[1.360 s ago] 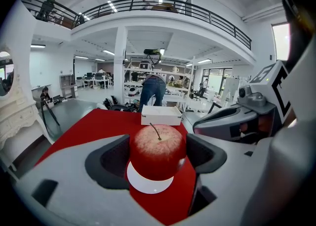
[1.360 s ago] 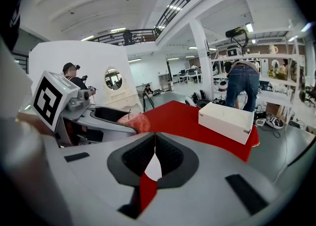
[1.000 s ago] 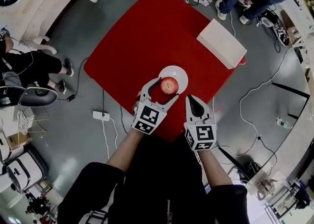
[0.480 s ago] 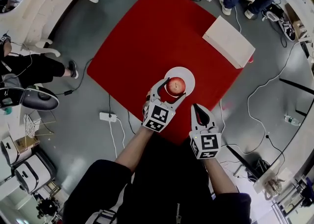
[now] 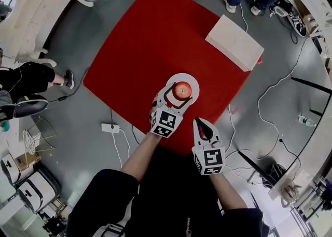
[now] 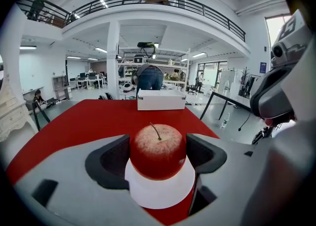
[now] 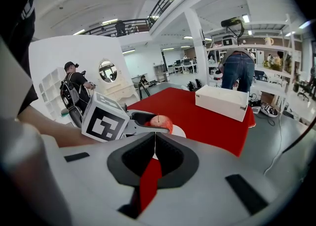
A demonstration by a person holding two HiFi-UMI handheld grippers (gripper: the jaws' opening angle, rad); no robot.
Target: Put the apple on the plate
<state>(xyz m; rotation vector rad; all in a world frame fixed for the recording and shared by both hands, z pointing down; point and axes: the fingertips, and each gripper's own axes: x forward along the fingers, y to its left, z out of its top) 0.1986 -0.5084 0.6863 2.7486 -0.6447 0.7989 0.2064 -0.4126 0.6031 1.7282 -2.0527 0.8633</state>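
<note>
The apple (image 6: pixel 158 151) stands upright with its stem pointing straight up, the stem leaning a little to one side in the left gripper view. It is nearly round, so no long axis stands out. It sits between the two jaws of the left gripper (image 5: pixel 180 94), about level with their dark inner pads (image 6: pixel 114 160), one pad pressing each flank: the gripper is grasping the apple across its width.

Directly under the apple lies the white plate (image 6: pixel 160 195), on the red table top (image 5: pixel 155 39). The apple's underside is hidden by its own bulge, so whether it rests on the plate or hangs just above it cannot be told. The plate's far part is covered by the apple and its near edge is cut off by the gripper's grey body. In the head view one jaw crosses the plate's rim.

The right gripper (image 5: pixel 203 123) is held near the table's front edge, just beside the left one and apart from the apple. Its jaws are clenched together with nothing between them.

A white box (image 5: pixel 234 42) lies at the table's far corner, well apart from the plate
</note>
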